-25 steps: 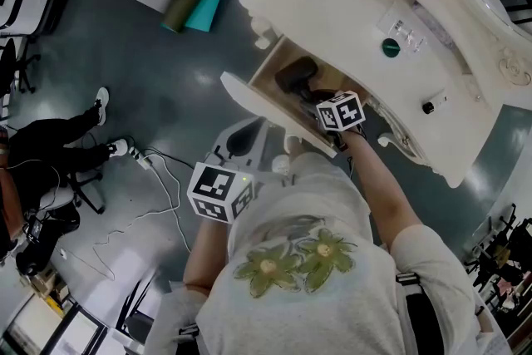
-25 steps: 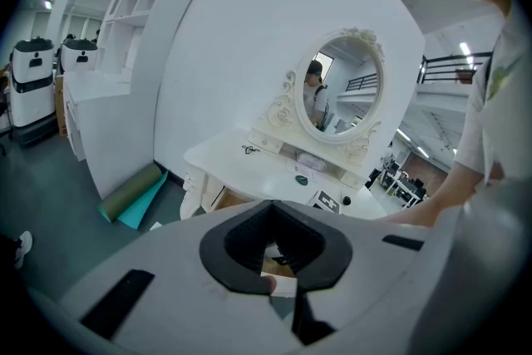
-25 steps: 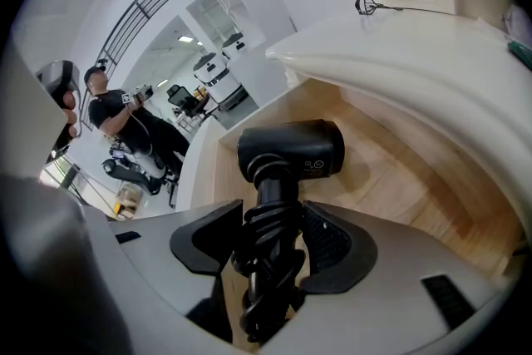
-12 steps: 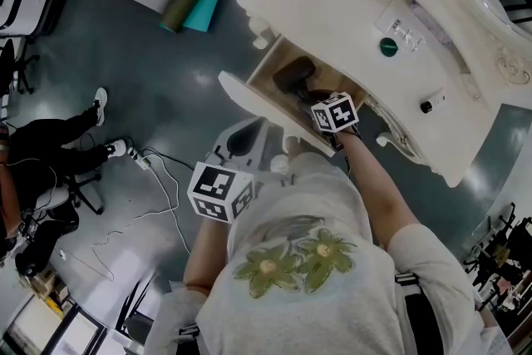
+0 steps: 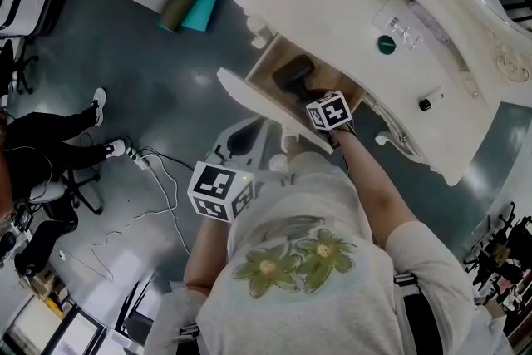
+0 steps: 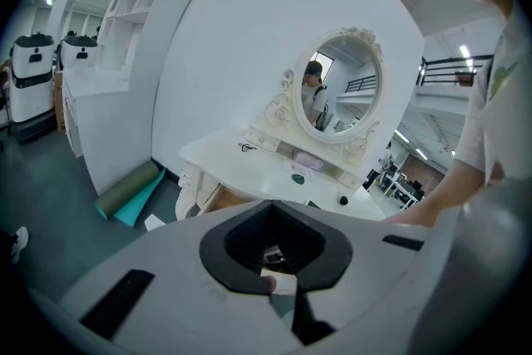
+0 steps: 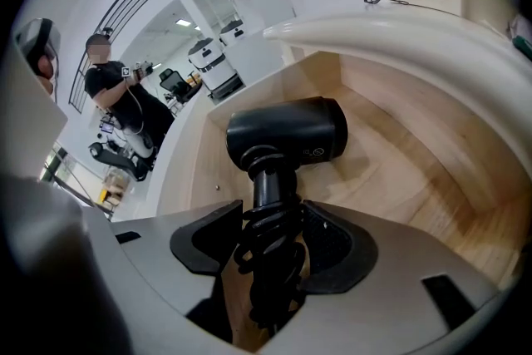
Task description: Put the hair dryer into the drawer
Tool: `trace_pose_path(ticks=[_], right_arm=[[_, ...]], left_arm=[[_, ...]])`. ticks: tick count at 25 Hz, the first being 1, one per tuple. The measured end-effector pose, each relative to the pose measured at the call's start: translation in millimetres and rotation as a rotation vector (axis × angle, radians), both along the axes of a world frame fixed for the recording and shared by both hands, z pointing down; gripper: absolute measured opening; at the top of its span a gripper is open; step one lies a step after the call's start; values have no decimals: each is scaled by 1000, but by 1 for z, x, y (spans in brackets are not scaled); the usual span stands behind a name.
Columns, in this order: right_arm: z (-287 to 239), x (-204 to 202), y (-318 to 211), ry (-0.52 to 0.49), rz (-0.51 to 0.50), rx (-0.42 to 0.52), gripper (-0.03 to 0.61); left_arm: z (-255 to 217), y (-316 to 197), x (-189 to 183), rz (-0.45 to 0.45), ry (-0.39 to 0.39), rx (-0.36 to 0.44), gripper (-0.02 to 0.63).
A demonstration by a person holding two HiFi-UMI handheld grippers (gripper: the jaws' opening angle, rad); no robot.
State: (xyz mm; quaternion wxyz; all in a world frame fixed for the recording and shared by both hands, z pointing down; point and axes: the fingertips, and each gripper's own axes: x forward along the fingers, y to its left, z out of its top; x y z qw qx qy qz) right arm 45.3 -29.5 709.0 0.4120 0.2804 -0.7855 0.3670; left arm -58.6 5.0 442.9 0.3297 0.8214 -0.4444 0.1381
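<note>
The right tongs (image 7: 270, 249) clamp the hair dryer (image 7: 287, 133) by its handle, head at 12 o'clock inside the drawer (image 7: 399, 170), apparently ready for release. The left tongs (image 6: 283, 283) are pinched together, empty, unneeded.

1. The person is wearing a pale grey short-sleeved T-shirt (image 5: 349, 295) carrying a green double-flower print (image 5: 295, 258).
2. A white cube with black square markers (image 5: 220, 191) is topping the left gripper (image 6: 278, 266), left of that print; a matching cube (image 5: 330, 110) is topping the right gripper (image 7: 274, 258), above it.
3. Both grippers are showing pale grey shells and black jaw pads.
</note>
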Motion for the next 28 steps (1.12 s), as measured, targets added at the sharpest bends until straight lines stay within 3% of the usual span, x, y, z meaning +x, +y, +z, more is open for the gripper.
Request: trace_pose_path(ticks=[18,24,28], right_arm=[[8,-5,6,20,-14,-70,229],[0,1,4,113,-30,-22,227],[-24,4,-2,87,-5,25,227]], left_arm=[[5,6,7,10,6,-15,9],[6,2,11,21,14,-11,9],[4,-1,13,26,18,-3,9]])
